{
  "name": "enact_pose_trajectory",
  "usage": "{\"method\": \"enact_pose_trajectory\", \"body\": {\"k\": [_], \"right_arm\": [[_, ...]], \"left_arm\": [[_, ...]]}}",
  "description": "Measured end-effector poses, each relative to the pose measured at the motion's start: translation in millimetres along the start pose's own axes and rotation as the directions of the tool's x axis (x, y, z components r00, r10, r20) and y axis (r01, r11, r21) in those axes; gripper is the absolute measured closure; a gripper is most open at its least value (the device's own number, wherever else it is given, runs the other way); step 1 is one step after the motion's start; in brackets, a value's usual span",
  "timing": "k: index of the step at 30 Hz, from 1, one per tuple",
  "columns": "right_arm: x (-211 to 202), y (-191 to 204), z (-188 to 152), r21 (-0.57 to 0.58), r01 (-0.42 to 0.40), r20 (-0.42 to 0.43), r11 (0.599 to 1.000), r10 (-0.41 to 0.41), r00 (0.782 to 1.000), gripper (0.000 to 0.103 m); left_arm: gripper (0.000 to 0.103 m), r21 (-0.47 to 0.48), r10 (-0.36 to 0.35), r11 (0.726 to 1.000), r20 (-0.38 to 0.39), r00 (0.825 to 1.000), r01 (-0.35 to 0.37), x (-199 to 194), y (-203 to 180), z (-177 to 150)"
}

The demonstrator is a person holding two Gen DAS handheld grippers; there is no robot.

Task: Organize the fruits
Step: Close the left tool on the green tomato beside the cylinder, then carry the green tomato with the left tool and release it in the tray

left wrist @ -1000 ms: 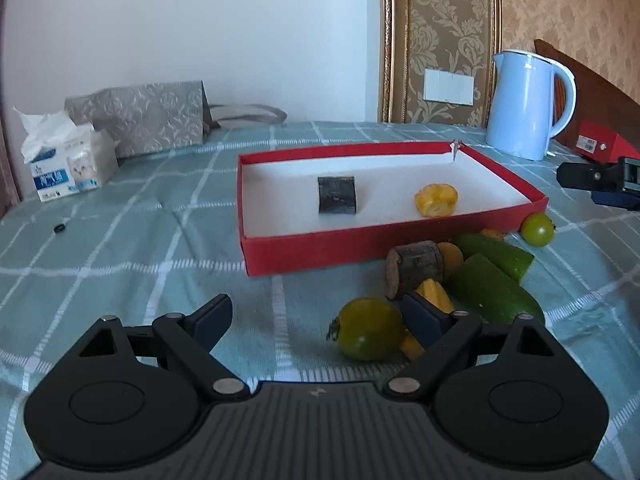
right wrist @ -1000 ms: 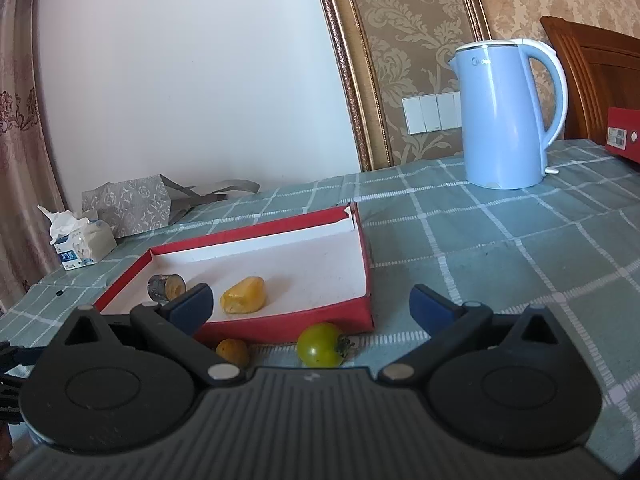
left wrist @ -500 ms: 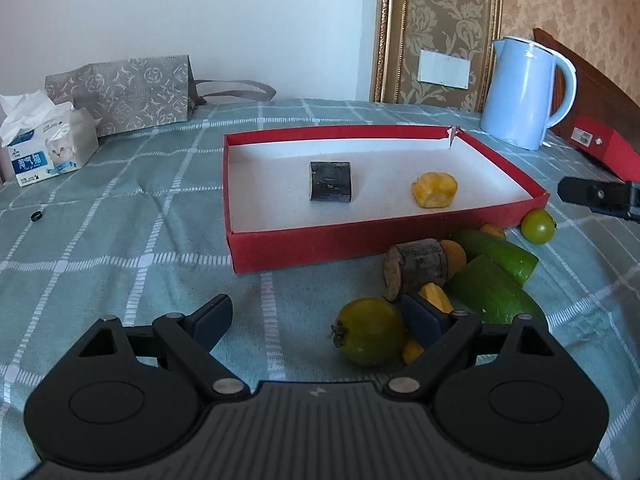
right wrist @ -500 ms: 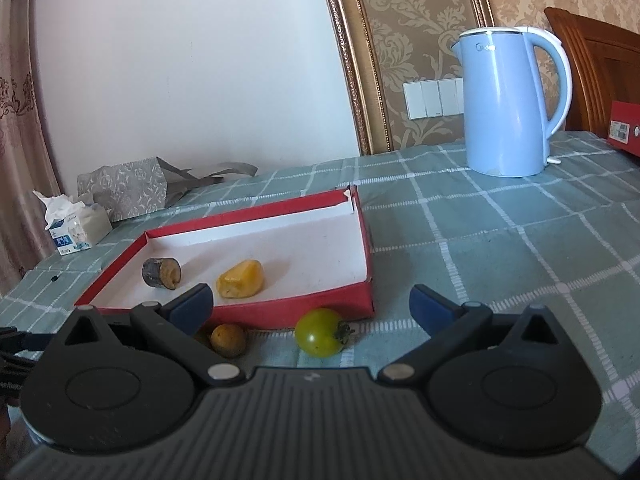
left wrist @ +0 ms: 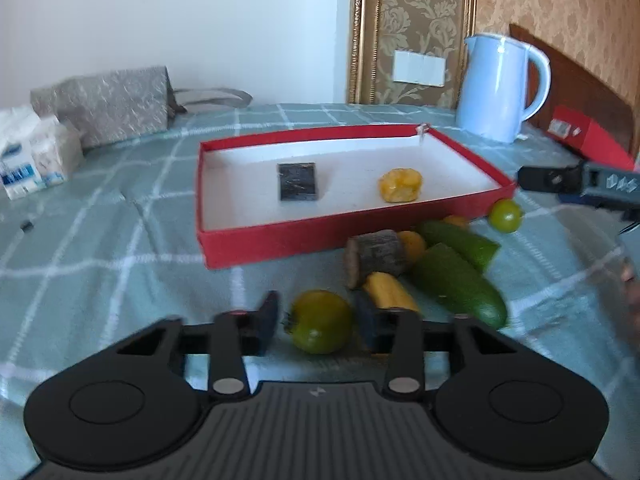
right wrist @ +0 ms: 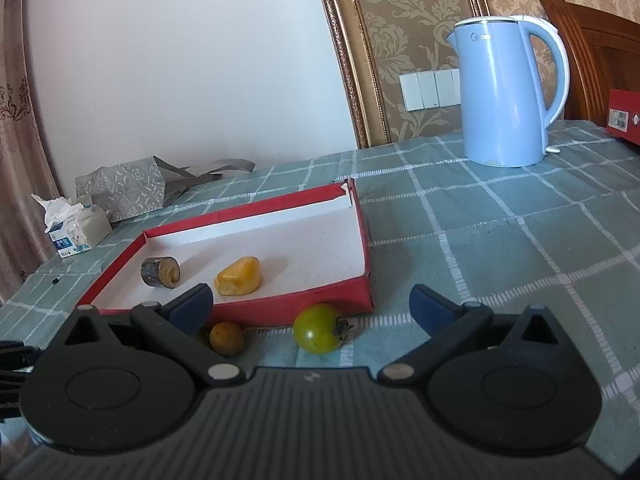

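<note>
The left tool brackets a round green tomato on a desk covered in teal checked cloth, its blue-padded fingers narrowed to either side of the fruit; the motion blur leaves it unclear whether the pads touch the skin. Just beside that tomato lie a yellow fruit chunk, a short brown bark-covered log piece and two dark green cucumber halves, clustered near the front wall of a shallow red cardboard tray with a white floor. Inside the tray rest a dark cylindrical piece and a yellow lumpy fruit piece, well apart. The right tool hangs wide open and empty above a second small green tomato and a small brownish-orange round fruit, both on the cloth just outside the tray's near wall. A pale blue electric kettle stands behind the tray, a tissue pack and a grey patterned paper bag towards the far left.
</note>
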State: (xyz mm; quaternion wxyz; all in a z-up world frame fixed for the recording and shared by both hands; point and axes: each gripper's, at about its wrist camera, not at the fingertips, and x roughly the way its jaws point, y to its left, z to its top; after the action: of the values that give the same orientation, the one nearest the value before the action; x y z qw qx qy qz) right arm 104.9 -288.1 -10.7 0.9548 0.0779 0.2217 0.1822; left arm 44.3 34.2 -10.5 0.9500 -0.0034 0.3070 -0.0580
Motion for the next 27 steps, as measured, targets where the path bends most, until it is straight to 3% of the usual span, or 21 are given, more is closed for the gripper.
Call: {"method": "enact_pose_trajectory", "body": {"k": [7, 13, 15, 21, 24, 27], "right_arm": [[-4, 0, 1, -0.005, 0.001, 0.023, 1.0, -0.001, 1.0, 0.0], [-6, -7, 4, 0.016, 0.038, 0.044, 0.999, -0.039, 0.998, 0.0], [-8, -9, 6, 0.003, 0.084, 0.054, 0.996, -0.084, 0.995, 0.0], [-10, -2, -1, -0.157, 0.231, 0.07, 0.96, -0.223, 0.972, 0.0], [-9, 9, -9, -0.23, 0.231, 0.067, 0.945, -0.222, 0.973, 0.001], [-4, 17, -11, -0.283, 0.231, 0.055, 0.931, -0.224, 0.973, 0.01]], "left_arm": [[0.069, 0.001, 0.021, 1.0, 0.032, 0.999, -0.021, -4, -3, -7], [0.069, -0.033, 0.027, 0.999, 0.086, 0.996, -0.024, -11, 3, -6], [0.069, -0.051, 0.026, 0.998, 0.098, 0.995, -0.021, -13, 6, -5], [0.069, -0.066, 0.036, 0.997, 0.084, 0.996, -0.03, -8, 10, -5], [0.069, -0.062, 0.029, 0.998, 0.081, 0.996, -0.024, -8, 11, -7], [0.069, -0.063, 0.02, 0.998, 0.079, 0.997, -0.015, -7, 11, -8]]}}
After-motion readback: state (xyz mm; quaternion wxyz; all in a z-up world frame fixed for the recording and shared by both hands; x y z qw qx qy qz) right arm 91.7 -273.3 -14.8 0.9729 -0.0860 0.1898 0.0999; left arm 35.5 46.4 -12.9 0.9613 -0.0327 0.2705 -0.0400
